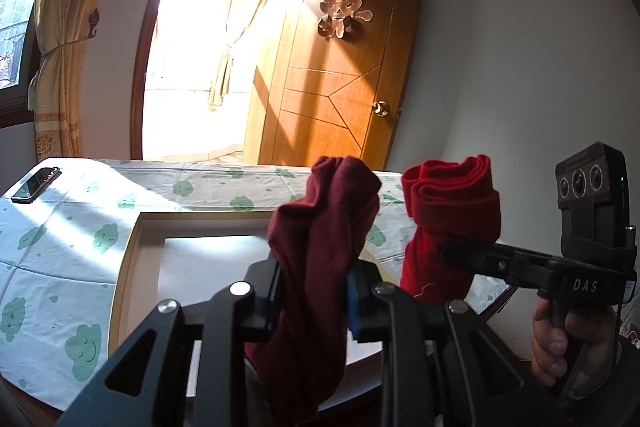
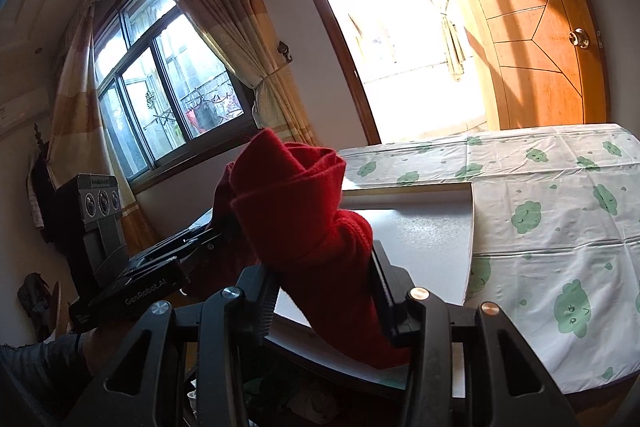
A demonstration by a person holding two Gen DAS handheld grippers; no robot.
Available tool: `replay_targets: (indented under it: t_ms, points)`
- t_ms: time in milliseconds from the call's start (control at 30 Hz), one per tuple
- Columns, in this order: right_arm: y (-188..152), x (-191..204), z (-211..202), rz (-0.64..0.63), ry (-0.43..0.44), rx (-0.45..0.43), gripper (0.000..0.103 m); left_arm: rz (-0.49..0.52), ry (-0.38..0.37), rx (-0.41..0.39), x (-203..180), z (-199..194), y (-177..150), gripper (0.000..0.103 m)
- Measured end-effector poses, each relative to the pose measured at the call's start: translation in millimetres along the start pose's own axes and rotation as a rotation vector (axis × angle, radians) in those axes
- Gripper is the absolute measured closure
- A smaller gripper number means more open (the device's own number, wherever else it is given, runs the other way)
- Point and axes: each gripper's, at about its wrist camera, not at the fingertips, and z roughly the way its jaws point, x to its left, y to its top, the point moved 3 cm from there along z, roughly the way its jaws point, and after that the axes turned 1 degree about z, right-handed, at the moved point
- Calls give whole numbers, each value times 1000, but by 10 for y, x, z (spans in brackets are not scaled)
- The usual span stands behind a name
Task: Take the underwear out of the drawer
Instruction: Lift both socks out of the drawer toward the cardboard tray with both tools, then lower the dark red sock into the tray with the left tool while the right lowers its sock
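Underwear is out of the drawer and up in the air, one rolled piece in each hand-held gripper. The left hand-held gripper (image 1: 314,301) is clamped narrowly on a dark maroon roll (image 1: 320,227), which stands upright between its fingers with the loose end hanging down below them. The right hand-held gripper (image 2: 326,291) is closed a little wider on a bright red roll (image 2: 304,203), whose spiralled top rises above the fingers and leans slightly left in the right wrist view. In the left wrist view that same red roll (image 1: 448,215) sits just to the right of the maroon one, near it but apart, and a bare hand (image 1: 560,343) grips the handle of the right tool.

Beneath both rolls lies the pale wooden drawer (image 1: 132,259), its white bottom showing. It rests on a worktop covered by a white cloth (image 1: 60,247) printed with green clouds. A dark phone (image 1: 36,185) lies at the far left corner of the cloth. Behind stands an open wooden door (image 1: 336,75) with bright daylight through the doorway, and a curtained window (image 2: 168,87) on the left wall.
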Motion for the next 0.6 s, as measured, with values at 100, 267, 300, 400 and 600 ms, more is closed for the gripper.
replay_targets:
  t_ms: [100, 267, 300, 400, 600]
  points:
    - [66, -77, 153, 5, -21, 26, 59, -48, -1, 33, 81, 166, 60, 80]
    - [185, -239, 401, 31, -45, 69, 58, -108, 6, 75, 193, 416, 149, 80]
    - [213, -282, 452, 42, -48, 79, 58, -116, 9, 84, 213, 464, 164, 80]
    - [287, -401, 596, 86, -53, 104, 58, -145, 19, 110, 275, 605, 196, 80]
    - [396, -638, 928, 160, -66, 167, 58, -203, 25, 146, 390, 874, 298, 80]
